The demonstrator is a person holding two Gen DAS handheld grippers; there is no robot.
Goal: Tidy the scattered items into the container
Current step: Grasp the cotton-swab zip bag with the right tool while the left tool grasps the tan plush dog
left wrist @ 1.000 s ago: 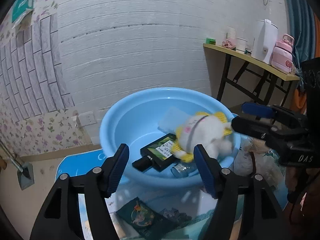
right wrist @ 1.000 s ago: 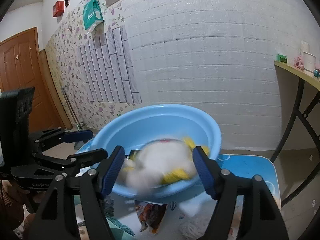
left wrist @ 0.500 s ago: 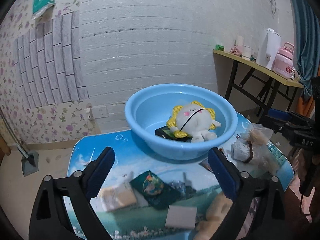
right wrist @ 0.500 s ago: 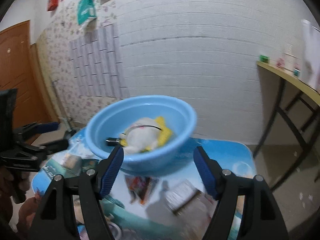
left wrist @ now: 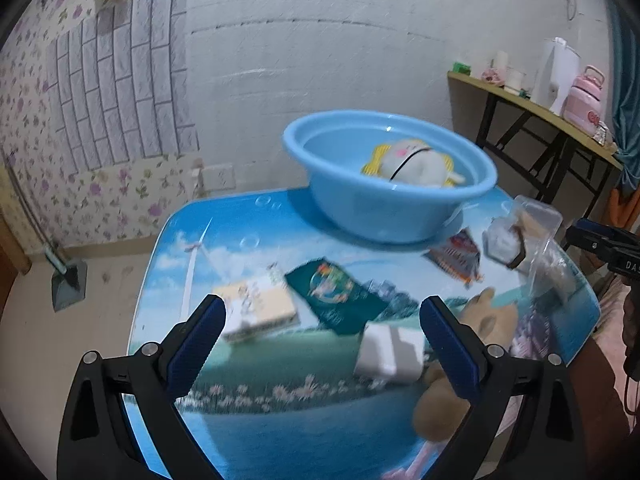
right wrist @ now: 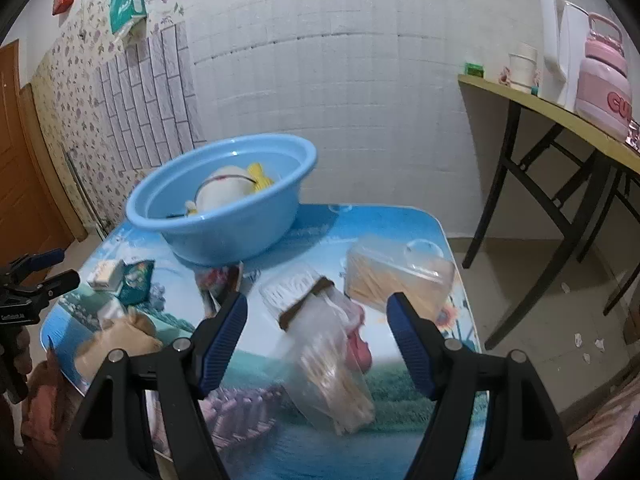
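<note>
here, pink jug (right wrist: 604,76) reads "cu"; right gripper (left wrist: 612,246) "da".

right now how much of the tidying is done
Partly done. The white and yellow plush toy lies in the blue basin, with something dark under it. Nothing is in hand: the left gripper and right gripper are both open and empty. Left on the table: a cream box, green packet, white block, brown plush, red packet and clear bags.

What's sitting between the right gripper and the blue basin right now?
In the right wrist view, a clear bag of sticks with a brown band lies on the table between the open right gripper and the blue basin. A colourful snack packet lies just before the basin.
</note>
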